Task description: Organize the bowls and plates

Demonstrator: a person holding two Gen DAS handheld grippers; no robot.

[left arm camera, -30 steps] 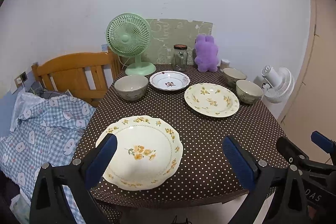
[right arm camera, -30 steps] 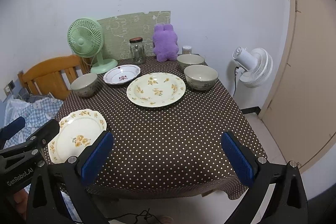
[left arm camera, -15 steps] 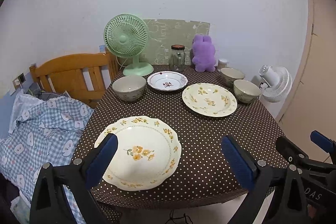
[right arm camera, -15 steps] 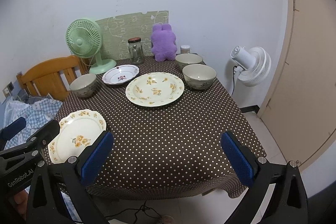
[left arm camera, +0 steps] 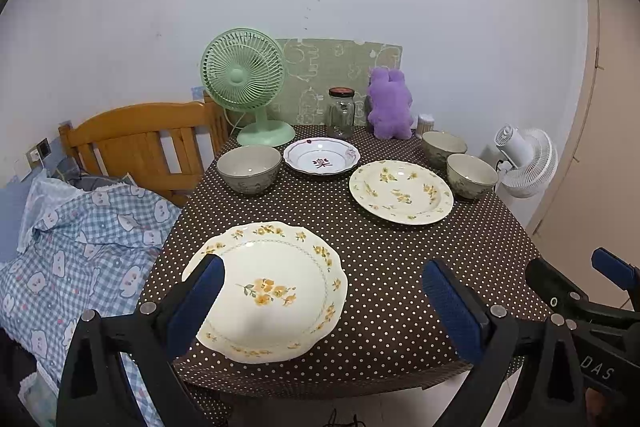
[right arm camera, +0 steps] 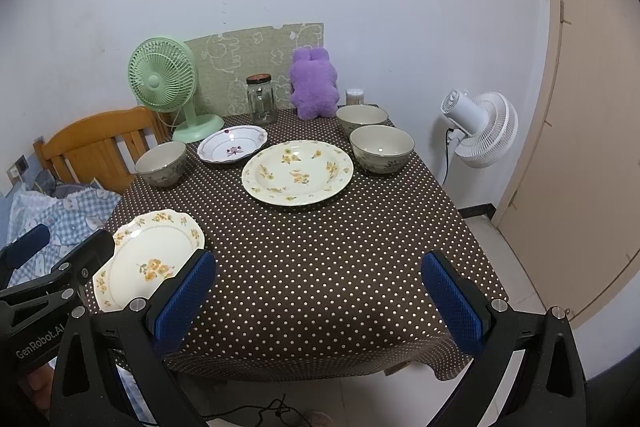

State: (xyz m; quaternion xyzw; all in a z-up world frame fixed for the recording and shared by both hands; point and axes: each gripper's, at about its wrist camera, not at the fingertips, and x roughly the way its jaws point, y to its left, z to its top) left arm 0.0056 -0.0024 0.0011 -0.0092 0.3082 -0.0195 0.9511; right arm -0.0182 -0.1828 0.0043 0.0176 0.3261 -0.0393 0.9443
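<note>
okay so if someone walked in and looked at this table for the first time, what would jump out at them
Probably the purple plush toy at the back against the wall, next to the glass jar and the mint green fan at the back left. Then the dishes on the brown polka-dot tablecloth: a big yellow-flowered plate in the middle, another at the near left corner.

Right gripper (right arm camera: 319,297) jaws spread wide above the dotted table (right arm camera: 320,251).
</note>
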